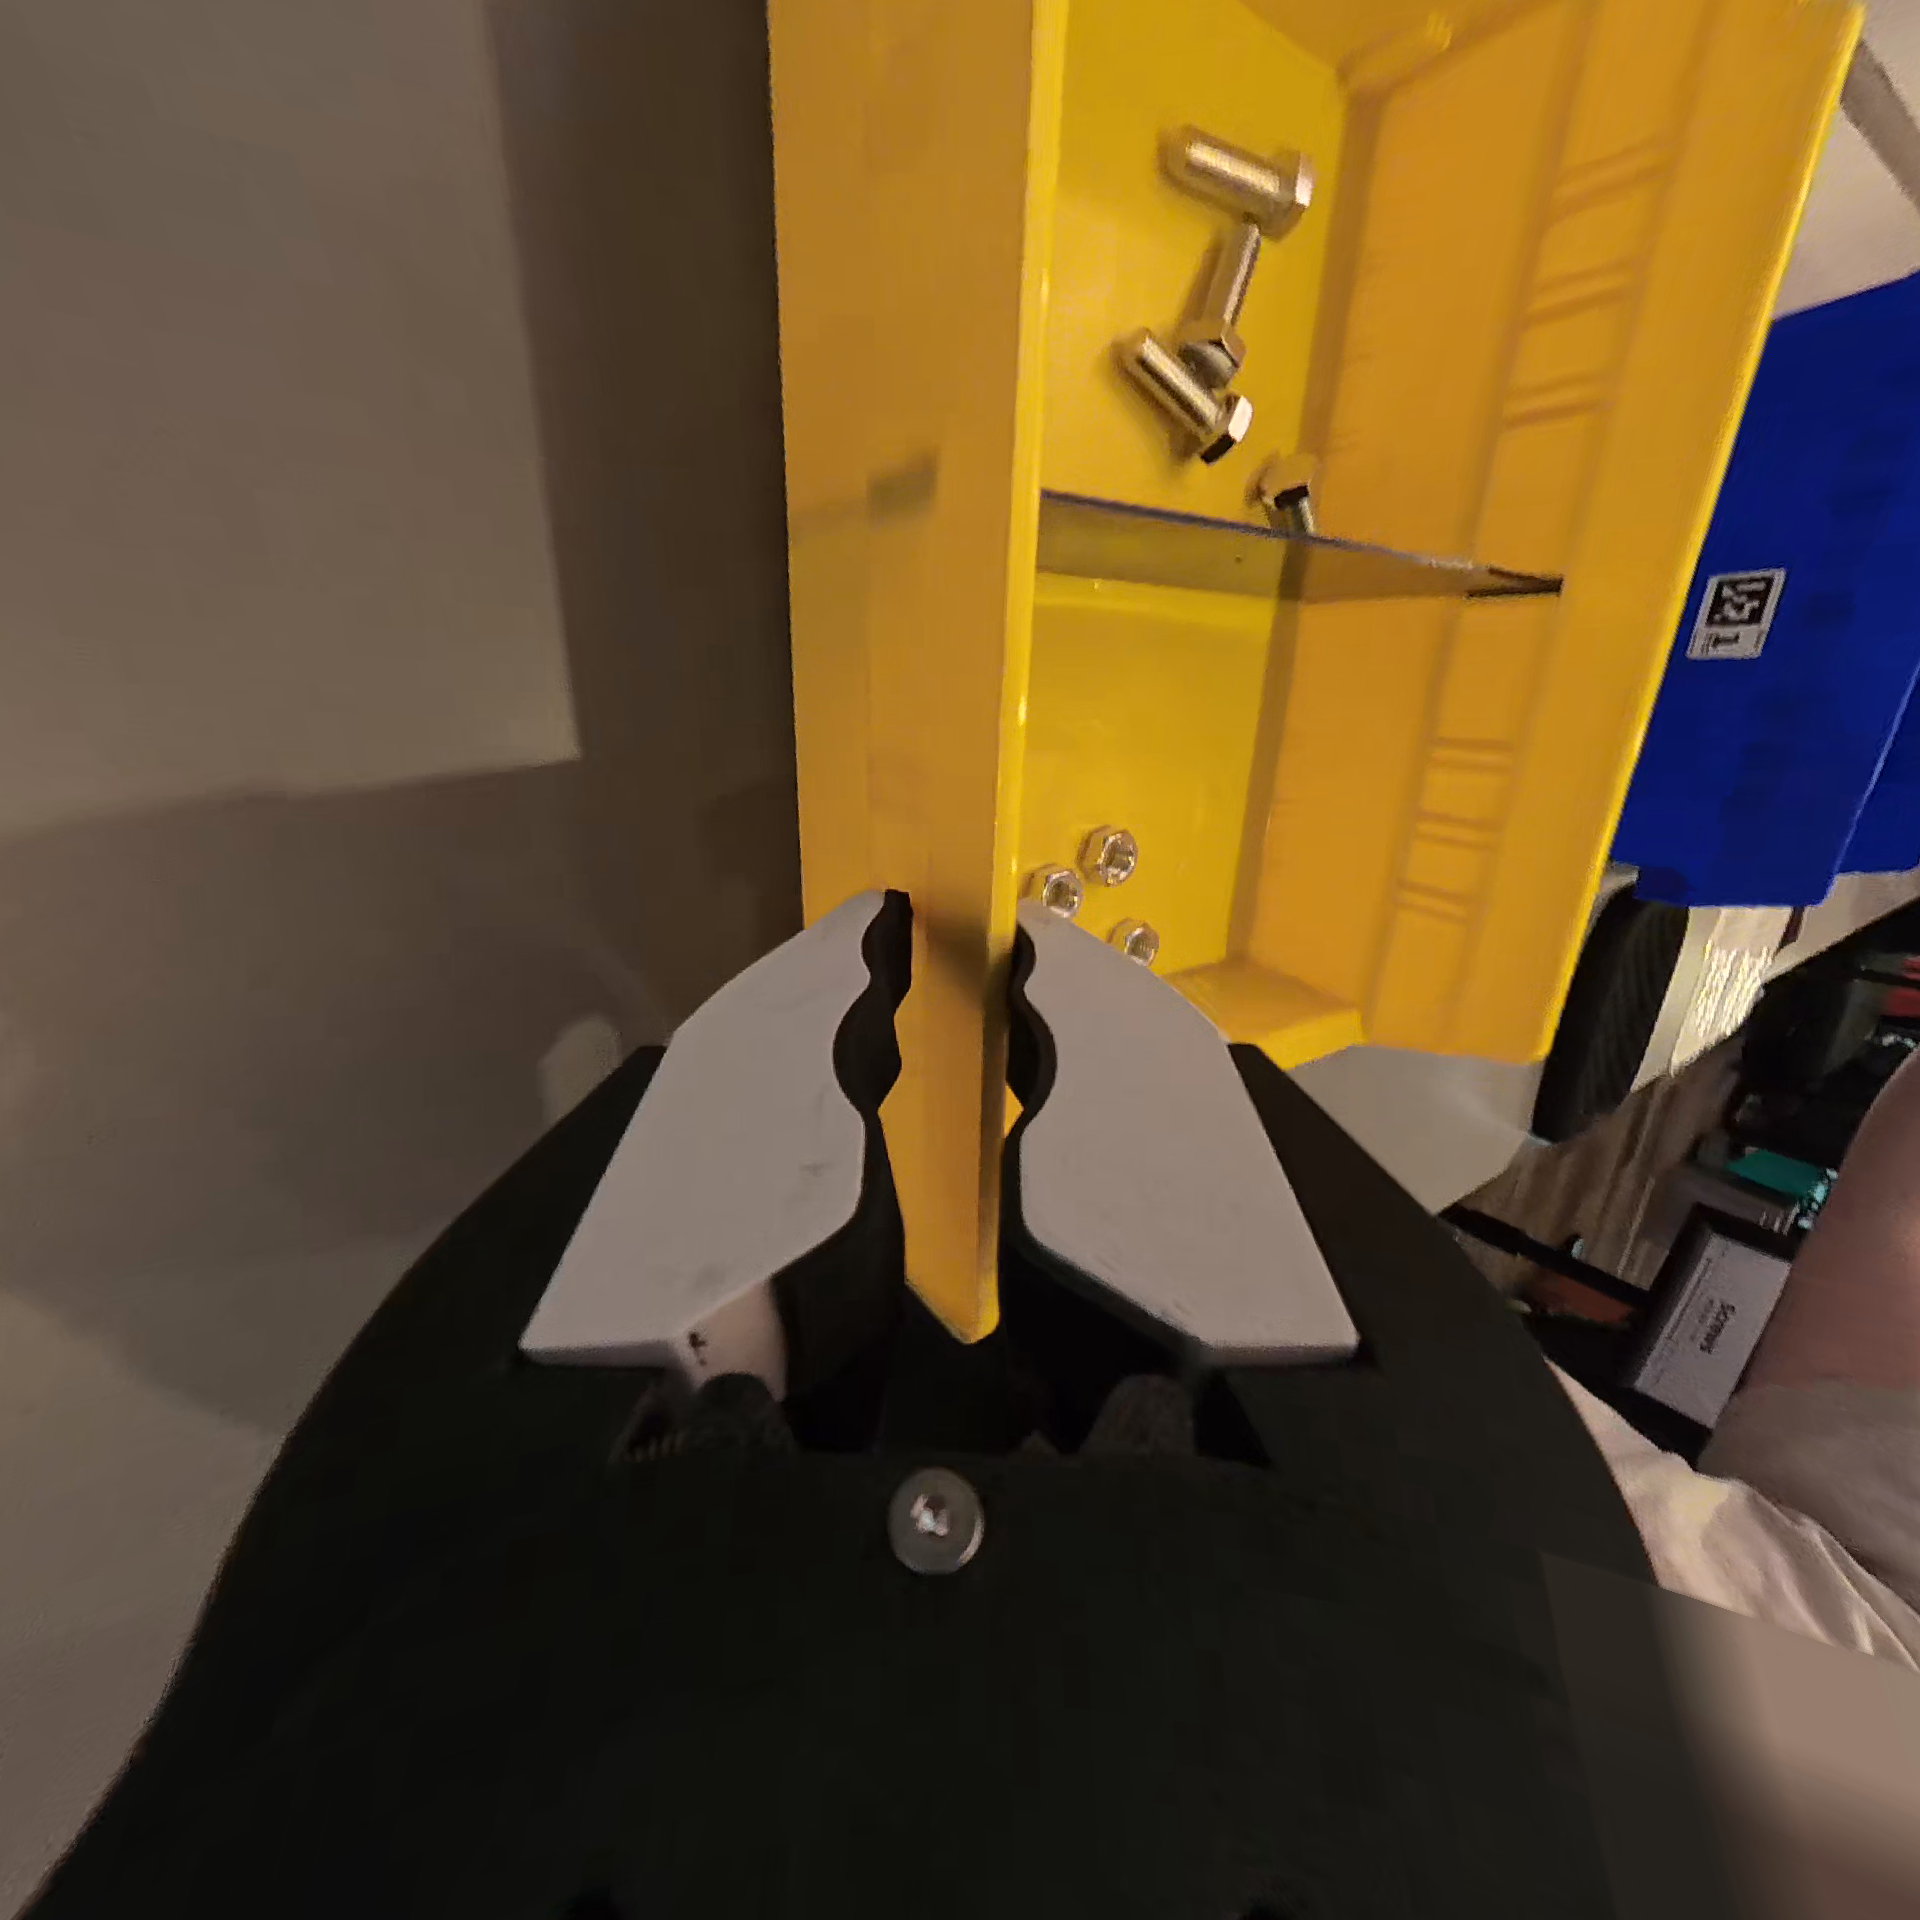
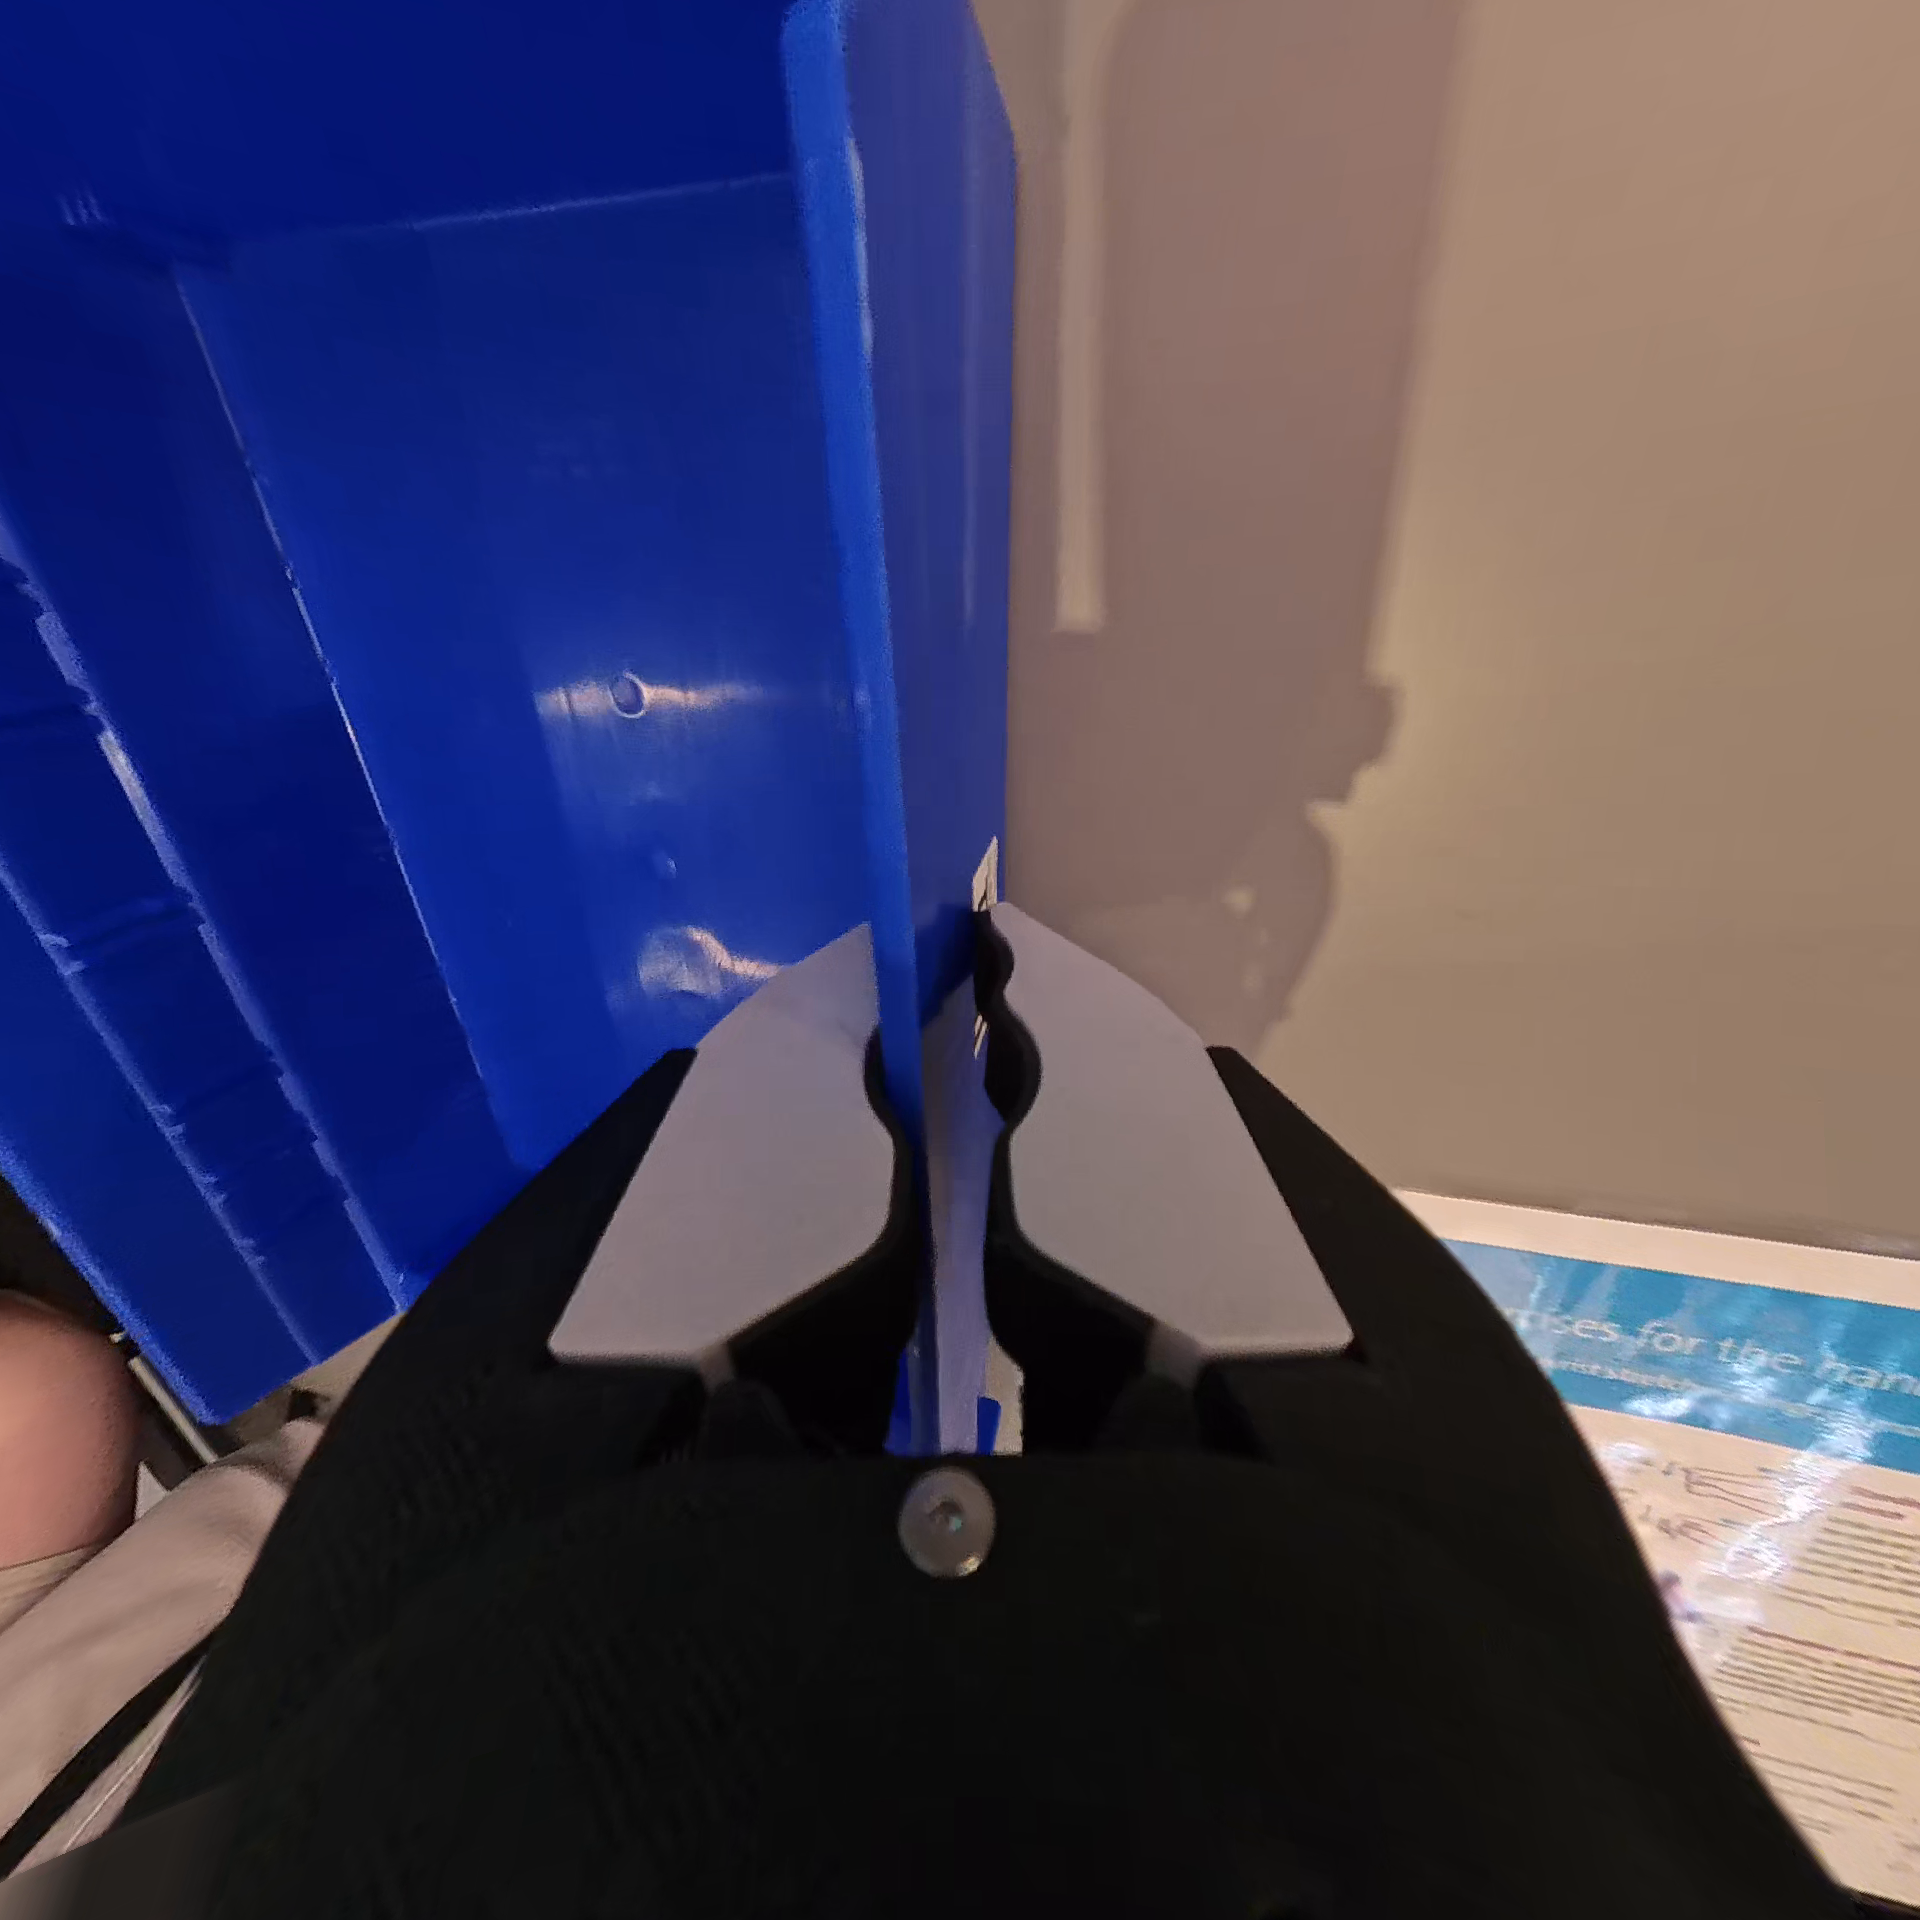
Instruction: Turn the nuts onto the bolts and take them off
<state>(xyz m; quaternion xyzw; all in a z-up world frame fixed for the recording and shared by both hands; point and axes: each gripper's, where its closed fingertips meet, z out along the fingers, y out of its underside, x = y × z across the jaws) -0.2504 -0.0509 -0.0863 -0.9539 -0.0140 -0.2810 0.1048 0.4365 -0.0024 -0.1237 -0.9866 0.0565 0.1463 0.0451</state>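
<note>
Left gripper (image 1: pixel 961 935): fingers pinch the side wall of the yellow bin (image 1: pixel 1455 623), one finger outside, one inside; wall runs down between them.
Right gripper (image 2: pixel 935 956): fingers pinch the side wall of the blue bin (image 2: pixel 520 520), wall clamped in the gap; a white sticker on the outer face sits against the right finger.
Bolts (image 1: pixel 1205 312): several metal ones, lying loose and crossed in the far compartment of the yellow bin.
Nuts (image 1: pixel 1101 883): three, close together in the near compartment, just beside the inner finger.
Divider (image 1: pixel 1299 566): thin dark plate across the yellow bin, between bolts and nuts.
Blue bin, left view (image 1: pixel 1818 623): just to the right of the yellow bin, white tag on its side.
Blue bin inside: only bare walls and floor visible.
Printed sheet (image 2: pixel 1714 1507): lower right in right view, blue header, blurred.
Background: beige wall, shadows on it.
</note>
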